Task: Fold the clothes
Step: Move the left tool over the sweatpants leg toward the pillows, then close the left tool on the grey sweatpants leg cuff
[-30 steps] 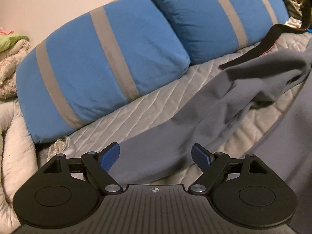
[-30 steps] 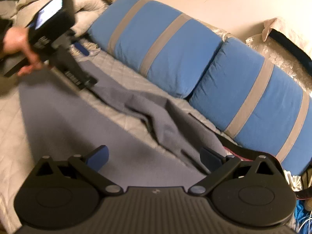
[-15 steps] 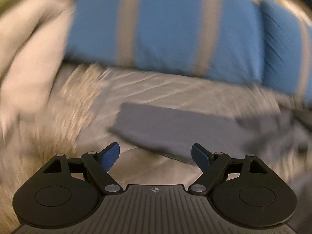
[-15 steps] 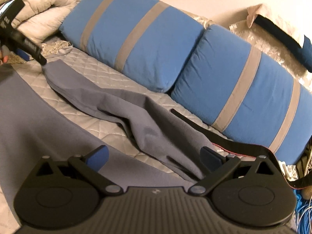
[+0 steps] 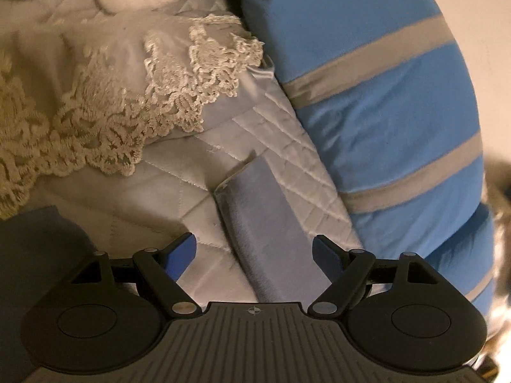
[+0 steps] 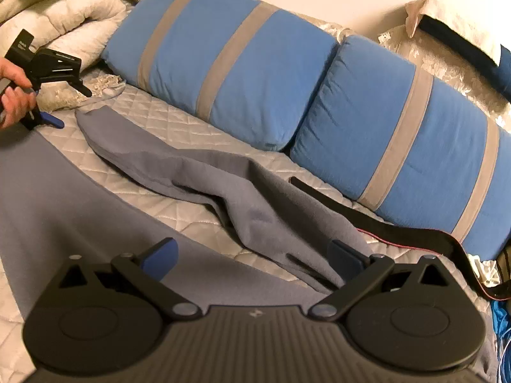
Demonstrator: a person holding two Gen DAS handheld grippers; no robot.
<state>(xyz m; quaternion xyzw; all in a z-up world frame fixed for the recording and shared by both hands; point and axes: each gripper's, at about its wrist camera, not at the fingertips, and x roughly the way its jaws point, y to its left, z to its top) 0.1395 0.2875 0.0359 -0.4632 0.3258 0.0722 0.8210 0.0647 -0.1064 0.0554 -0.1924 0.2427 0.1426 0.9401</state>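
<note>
A grey long-sleeved garment (image 6: 262,210) lies rumpled on the quilted bed cover (image 6: 179,121). One sleeve (image 6: 127,140) stretches toward the far left. My left gripper (image 5: 255,252) is open and straddles the sleeve's cuff end (image 5: 255,210); the right pad (image 5: 325,255) is close to the cloth and the left pad stands apart from it. In the right wrist view the left gripper (image 6: 72,107) shows at the far left, held by a hand (image 6: 12,95). My right gripper (image 6: 252,257) hangs open over the garment's body, with nothing between its pads.
Two blue pillows with grey stripes (image 6: 239,63) line the far side of the bed. A lace-edged cloth (image 5: 111,111) and a white duvet (image 6: 73,22) lie past the cuff. A black strap with red edging (image 6: 383,223) runs along the right pillow. Blue cables (image 6: 501,325) lie at the right edge.
The left gripper has rolled and swung to the sleeve's far end, so the cuff now lies between its jaws. The right gripper has hardly moved.
</note>
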